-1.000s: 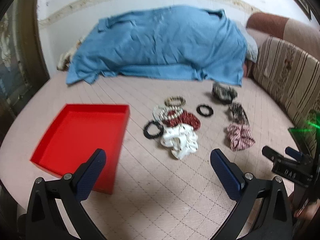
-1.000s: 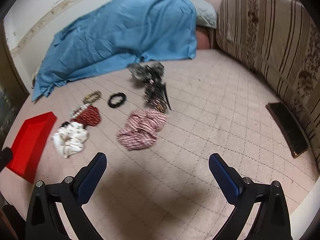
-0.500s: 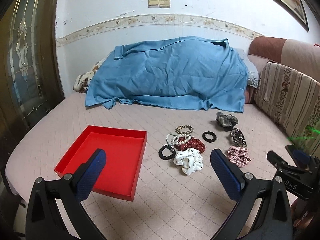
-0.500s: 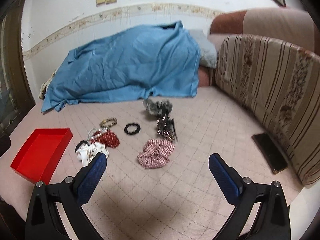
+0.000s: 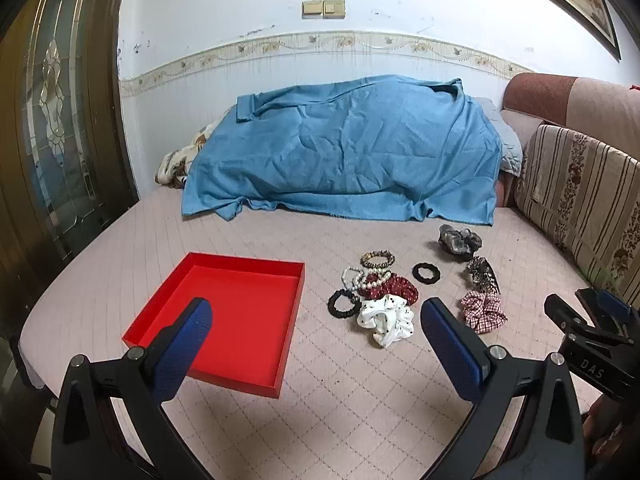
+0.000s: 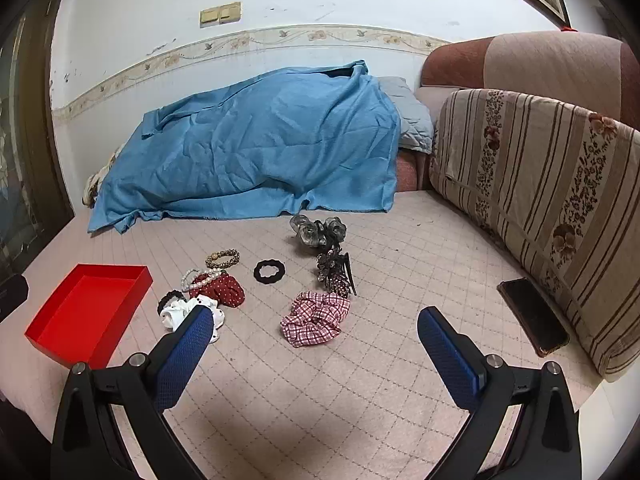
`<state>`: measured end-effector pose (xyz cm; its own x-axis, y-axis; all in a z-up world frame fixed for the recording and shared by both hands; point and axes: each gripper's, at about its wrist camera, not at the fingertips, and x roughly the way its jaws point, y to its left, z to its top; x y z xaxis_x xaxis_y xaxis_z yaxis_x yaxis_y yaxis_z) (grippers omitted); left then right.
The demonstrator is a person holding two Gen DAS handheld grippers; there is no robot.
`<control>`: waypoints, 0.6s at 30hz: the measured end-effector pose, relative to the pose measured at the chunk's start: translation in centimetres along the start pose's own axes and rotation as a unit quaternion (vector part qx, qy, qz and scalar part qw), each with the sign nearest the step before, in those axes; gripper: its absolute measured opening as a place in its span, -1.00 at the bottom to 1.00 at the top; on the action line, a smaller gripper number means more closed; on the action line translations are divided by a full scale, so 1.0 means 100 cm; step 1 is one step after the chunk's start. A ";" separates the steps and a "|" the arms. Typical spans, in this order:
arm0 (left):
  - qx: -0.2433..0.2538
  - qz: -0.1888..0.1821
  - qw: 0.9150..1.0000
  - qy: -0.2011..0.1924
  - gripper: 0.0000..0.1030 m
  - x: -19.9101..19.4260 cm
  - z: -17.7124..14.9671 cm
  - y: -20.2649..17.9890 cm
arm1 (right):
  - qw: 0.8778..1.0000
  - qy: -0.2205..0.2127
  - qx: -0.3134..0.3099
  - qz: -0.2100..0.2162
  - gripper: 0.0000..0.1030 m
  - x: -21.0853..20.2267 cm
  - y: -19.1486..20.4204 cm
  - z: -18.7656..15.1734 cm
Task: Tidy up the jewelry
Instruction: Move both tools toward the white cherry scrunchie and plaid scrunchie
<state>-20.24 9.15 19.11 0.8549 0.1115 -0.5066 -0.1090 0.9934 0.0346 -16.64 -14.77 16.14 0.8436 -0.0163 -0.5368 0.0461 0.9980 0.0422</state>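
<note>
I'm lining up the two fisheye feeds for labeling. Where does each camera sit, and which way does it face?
Left wrist: on the left gripper, above the bed's near edge, facing the wall; the red tray lies ahead; its own open fingers and the right gripper show.
Right wrist: on the right gripper, further right, beside the striped cushion; only its open fingers show.
Shared: tray, checked scrunchie, blue blanket.

We can read only one marking: the white letters "DAS" printed on the black body of the right tongs (image 5: 592,320), seen at the right edge of the left wrist view, well to the right of the red tray (image 5: 224,320). Nothing else is legible.
</note>
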 end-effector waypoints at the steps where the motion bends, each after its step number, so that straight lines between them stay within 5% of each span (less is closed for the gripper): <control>1: 0.000 0.001 1.000 0.003 1.00 0.002 0.000 0.000 | 1.000 0.002 -0.002 0.000 1.00 0.001 0.001 0.000; 18: 0.020 0.009 0.998 0.061 1.00 0.050 -0.012 -0.007 | 0.998 0.059 0.005 0.008 1.00 0.045 -0.005 -0.012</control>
<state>-16.48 9.00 15.56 0.7851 0.1271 -0.6062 -0.1012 0.9919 0.0769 -13.49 -15.25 12.70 0.7753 0.0081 -0.6316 0.0391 0.9974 0.0608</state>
